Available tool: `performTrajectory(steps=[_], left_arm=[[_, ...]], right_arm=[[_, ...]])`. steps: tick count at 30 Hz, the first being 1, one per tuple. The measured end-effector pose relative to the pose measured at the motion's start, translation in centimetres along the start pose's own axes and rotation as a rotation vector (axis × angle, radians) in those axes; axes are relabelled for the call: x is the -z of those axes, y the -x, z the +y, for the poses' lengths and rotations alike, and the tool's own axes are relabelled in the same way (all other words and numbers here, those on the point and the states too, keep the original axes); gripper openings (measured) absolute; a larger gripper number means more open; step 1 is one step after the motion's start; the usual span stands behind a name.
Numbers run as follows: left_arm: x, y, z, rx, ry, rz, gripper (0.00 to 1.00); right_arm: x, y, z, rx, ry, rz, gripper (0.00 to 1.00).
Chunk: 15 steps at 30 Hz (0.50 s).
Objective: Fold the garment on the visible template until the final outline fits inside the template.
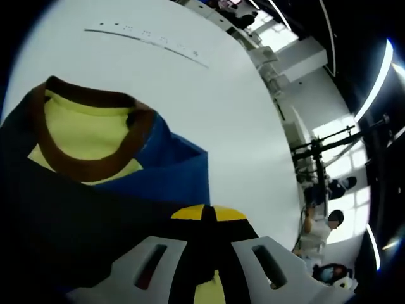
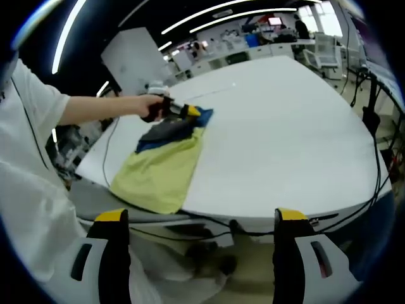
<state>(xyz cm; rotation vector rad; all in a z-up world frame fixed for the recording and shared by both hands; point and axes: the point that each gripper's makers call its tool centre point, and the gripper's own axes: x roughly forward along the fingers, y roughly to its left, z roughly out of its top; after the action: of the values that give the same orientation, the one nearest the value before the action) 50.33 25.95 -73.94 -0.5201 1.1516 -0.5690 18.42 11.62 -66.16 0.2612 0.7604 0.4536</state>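
Left gripper (image 1: 212, 218) pinches the garment (image 1: 95, 164) at 6 o'clock, fabric hiding its tips; right gripper (image 2: 199, 221) gapes wide, holding nothing, off the counter (image 2: 285, 120).

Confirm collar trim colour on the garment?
Brown collar on the garment, clearest in the left gripper view.

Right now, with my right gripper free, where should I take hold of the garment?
Probably the yellow hem corner of the garment nearest the table edge. Approach low from that edge: it lies flat and clear while the left gripper pinches the far end.
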Motion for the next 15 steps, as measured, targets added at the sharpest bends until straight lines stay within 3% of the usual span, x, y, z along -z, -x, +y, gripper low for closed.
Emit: performTrajectory(steps=[15], left_arm=[[0.36,-0.97,-0.18,0.012,0.016,0.007,0.0]], right_arm=[[-0.03,-0.4,-0.23,-0.001,-0.013,0.001,0.94]])
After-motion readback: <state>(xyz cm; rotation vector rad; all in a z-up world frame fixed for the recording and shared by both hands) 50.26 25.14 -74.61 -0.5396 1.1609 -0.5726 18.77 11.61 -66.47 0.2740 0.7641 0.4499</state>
